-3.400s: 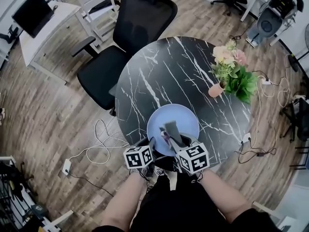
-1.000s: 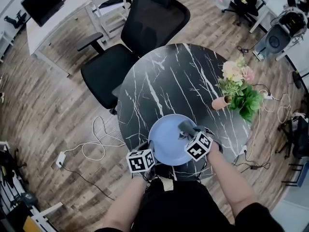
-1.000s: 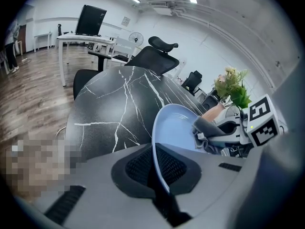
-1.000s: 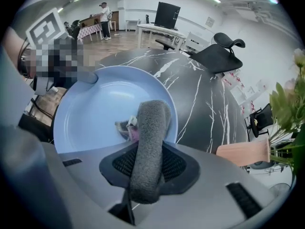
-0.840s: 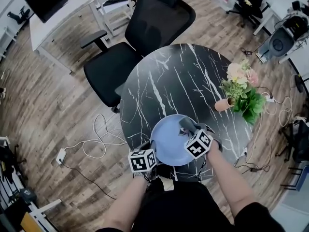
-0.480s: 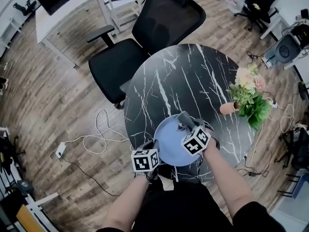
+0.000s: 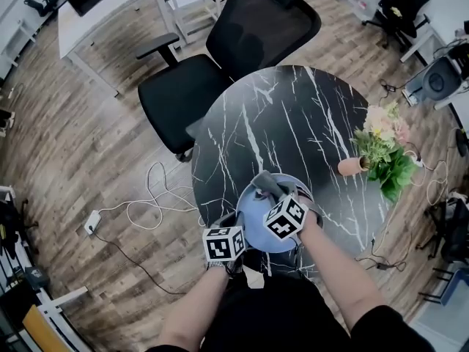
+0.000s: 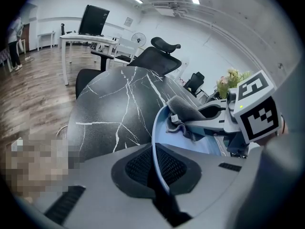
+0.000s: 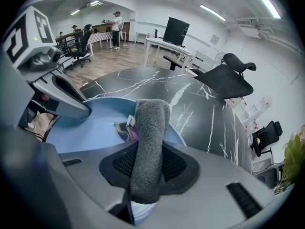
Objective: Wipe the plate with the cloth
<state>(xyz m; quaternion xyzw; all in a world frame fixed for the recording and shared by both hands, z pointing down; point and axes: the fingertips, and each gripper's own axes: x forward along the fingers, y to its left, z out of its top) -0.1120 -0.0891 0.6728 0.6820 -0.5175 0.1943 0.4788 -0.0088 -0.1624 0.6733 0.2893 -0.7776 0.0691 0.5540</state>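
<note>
1. The left gripper [image 7: 236,224] had its jaws narrow and clamped on the near-left rim of the plate [image 7: 255,213]. In the left gripper view, the thin blue rim ran straight between the two pads.
2. The right gripper [image 7: 272,193] was closed on the cloth [image 7: 267,182]. In the right gripper view, a thick grey fold sat pinched between the pads and stuck out past the tips.
3. The cloth's free end touched the plate's inner face, close to the far rim. A small white tag [image 9: 130,120] showed at that end.
4. The plate was light blue and round. It sat at the near edge of the desk [image 7: 286,116], right in front of the person. I could not tell whether it lay flat on the desk or was lifted off it.
5. The two grippers were close together. The right one reached over the plate from the right, and the left one stayed at the near rim.
6. The desk was round and black with white veins. Flowers [image 7: 381,149] in a pot stood by its right edge, well apart from the plate.
7. A black chair [image 7: 242,42] stood at the desk's far side. A white cable [image 7: 157,207] lay on the wood floor [image 7: 88,160] to the left of the desk.
8. Both forearms [image 7: 333,270] came in from the bottom of the head view.
</note>
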